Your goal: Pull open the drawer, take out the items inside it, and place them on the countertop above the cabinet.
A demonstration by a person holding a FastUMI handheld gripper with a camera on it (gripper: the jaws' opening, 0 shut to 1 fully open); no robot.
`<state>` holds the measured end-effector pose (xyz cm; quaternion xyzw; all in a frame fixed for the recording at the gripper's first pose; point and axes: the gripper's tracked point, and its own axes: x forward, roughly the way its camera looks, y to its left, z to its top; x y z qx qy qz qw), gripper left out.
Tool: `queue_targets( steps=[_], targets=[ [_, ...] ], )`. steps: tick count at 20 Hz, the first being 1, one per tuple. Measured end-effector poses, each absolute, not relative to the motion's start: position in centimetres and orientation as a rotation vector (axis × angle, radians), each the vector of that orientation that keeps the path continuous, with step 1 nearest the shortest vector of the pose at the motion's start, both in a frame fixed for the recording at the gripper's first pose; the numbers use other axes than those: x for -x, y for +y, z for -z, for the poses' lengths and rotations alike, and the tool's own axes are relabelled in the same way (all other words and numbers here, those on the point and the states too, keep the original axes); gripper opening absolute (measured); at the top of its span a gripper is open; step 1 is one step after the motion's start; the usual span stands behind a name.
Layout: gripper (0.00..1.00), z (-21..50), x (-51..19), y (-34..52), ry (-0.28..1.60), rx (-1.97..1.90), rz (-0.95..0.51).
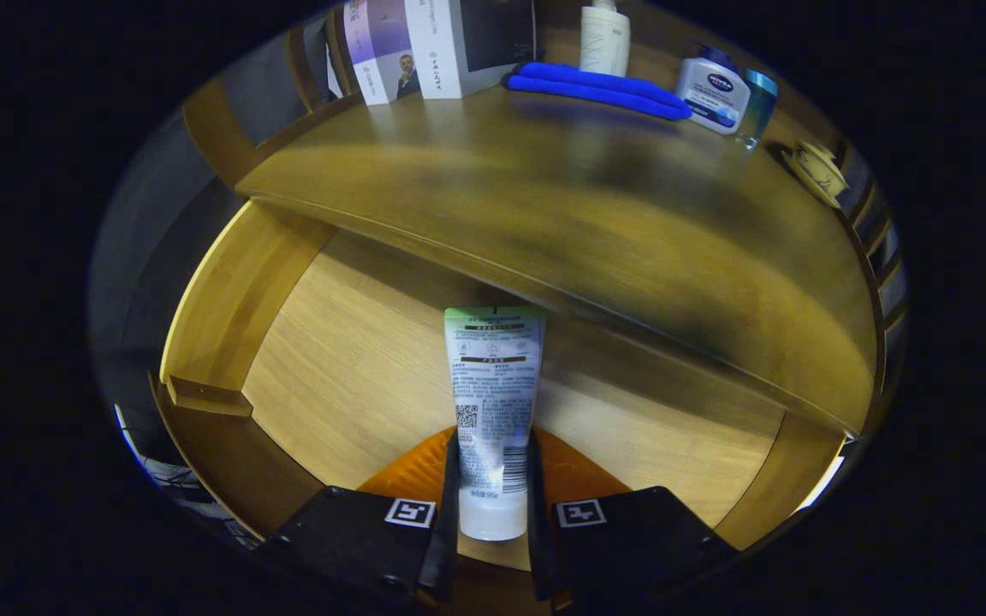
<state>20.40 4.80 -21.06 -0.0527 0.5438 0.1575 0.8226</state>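
Observation:
A white tube [493, 402] with a green far end and a white cap stands out lengthwise between my fingers, held over the open wooden drawer [347, 359]. My gripper [493, 479] is shut on the tube, one finger pressing each side near its cap end. The tube's far end reaches toward the front edge of the wooden countertop [544, 222], which lies beyond and above the drawer. An orange, ridged object [412, 470] lies in the drawer right under my fingers, mostly hidden by them.
At the back of the countertop stand white boxes [433, 47], a blue folded cloth [596, 90], a pale bottle [604, 38], a white and blue bottle [713, 94] and a small cup-like item [816, 167]. The drawer's left wall [232, 291] rises beside the tube.

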Motion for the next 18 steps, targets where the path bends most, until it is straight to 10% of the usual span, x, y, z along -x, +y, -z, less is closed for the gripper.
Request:
queue_targets(
  steps=[18],
  targets=[
    [0.24,15.6,-20.3,2.7,0.959,0.025,-0.438]
  ],
)
